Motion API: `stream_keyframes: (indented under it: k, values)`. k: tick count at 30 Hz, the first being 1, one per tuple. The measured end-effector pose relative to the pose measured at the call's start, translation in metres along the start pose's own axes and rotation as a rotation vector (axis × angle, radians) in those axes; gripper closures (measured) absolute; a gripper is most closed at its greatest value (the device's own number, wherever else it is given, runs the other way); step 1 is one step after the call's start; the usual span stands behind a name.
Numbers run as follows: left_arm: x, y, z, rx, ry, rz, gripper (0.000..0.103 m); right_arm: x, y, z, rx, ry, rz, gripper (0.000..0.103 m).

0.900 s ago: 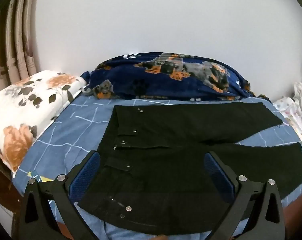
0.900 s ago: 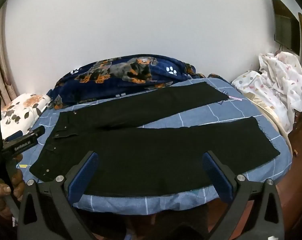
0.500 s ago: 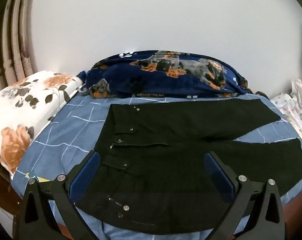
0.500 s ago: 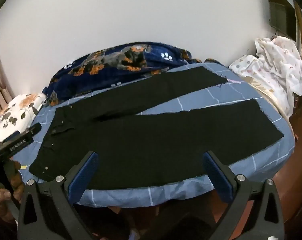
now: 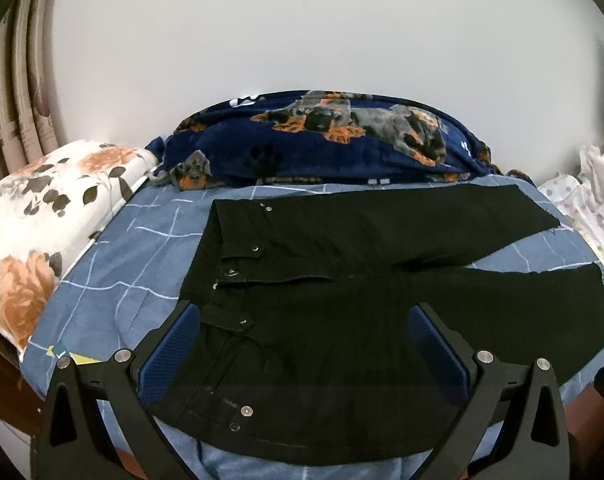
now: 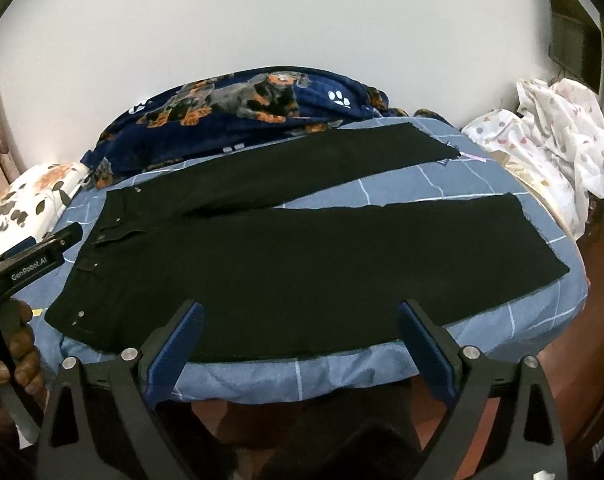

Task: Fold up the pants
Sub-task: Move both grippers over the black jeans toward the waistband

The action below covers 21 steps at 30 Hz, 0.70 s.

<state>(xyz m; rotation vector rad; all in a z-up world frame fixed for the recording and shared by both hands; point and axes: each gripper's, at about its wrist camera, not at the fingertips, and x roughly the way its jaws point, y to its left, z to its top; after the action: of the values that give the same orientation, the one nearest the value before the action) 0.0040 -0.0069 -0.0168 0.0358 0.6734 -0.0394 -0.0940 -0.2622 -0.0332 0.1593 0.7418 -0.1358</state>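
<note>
Black pants (image 5: 342,300) lie flat on the blue checked bed sheet (image 5: 114,276), waistband to the left, both legs spread apart to the right. They also show in the right wrist view (image 6: 302,260). My left gripper (image 5: 302,344) is open and empty above the waistband's near corner. My right gripper (image 6: 300,340) is open and empty above the near edge of the near leg. The left gripper's body (image 6: 26,268) shows at the left edge of the right wrist view, held in a hand.
A navy dog-print blanket (image 5: 322,144) lies bunched along the wall behind the pants. A floral pillow (image 5: 42,220) sits at the left. White patterned bedding (image 6: 554,136) is heaped at the right. The bed's front edge (image 6: 302,376) drops off below my right gripper.
Both grippers have drifted slightly; the right wrist view now looks down more on the near leg and the bed edge. The pants have not moved. Both grippers stay open.
</note>
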Motion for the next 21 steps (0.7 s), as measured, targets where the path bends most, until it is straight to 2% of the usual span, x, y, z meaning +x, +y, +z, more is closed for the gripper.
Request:
stream_keyframes:
  k: [5,9,13,17,19,21]
  values:
    - [0.003,0.0,-0.001,-0.004,0.012,-0.044,0.0,0.004,0.006,-0.011,0.045,0.024,0.03,0.008]
    - [0.006,0.002,-0.003,-0.026,0.02,-0.105,0.0,0.01,0.017,-0.024,0.017,0.057,0.046,0.008]
    - [0.003,0.006,-0.004,-0.036,-0.01,-0.115,0.0,0.007,0.018,-0.03,0.035,0.068,0.09,0.008]
    - [-0.002,0.016,-0.002,-0.106,-0.057,-0.139,0.0,0.004,0.017,-0.045,0.084,0.1,0.145,0.007]
    - [0.0,0.018,0.001,-0.107,-0.034,-0.145,0.0,-0.005,0.016,-0.049,0.084,0.079,0.129,0.006]
    - [0.001,0.014,0.002,-0.072,-0.019,-0.142,0.001,-0.02,0.011,-0.047,0.104,0.015,0.122,0.005]
